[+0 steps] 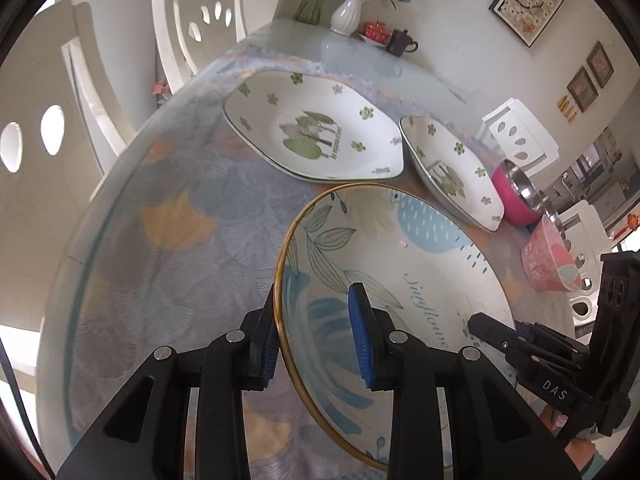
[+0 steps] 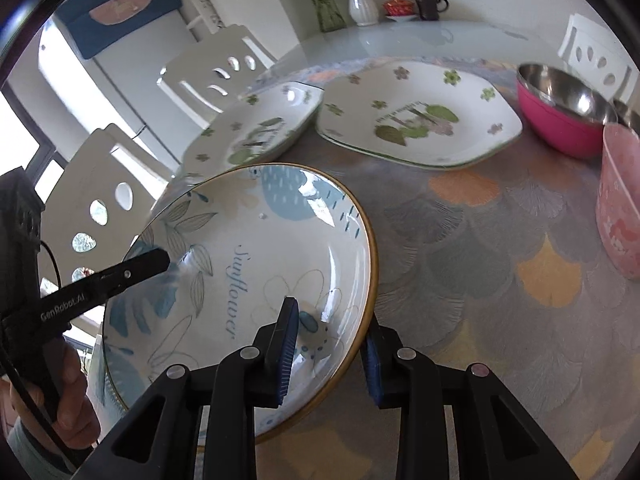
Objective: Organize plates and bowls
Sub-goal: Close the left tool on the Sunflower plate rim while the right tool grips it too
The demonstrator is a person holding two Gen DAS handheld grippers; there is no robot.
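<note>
Two claws straddle opposite rims of your gold-rimmed plate (image 1: pixel 400 280), lifted and tilted above the table (image 1: pixel 168 216): left claw (image 1: pixel 316 336) and right claw (image 2: pixel 330 352) both clenched on it. Beyond lie two flowered plates (image 1: pixel 316 128) (image 1: pixel 452 168), plus pink bowl (image 1: pixel 550 260) and steel bowl (image 2: pixel 568 108) far right.

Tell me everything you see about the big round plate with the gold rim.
The round plate looks like glazed ceramic: white, gold-edged, with blue leaves, dots and the word "Sunflower". It is tilted above the patterned tablecloth. The left gripper straddles one side of its rim, the right gripper the opposite side. No other dish touches it.
</note>
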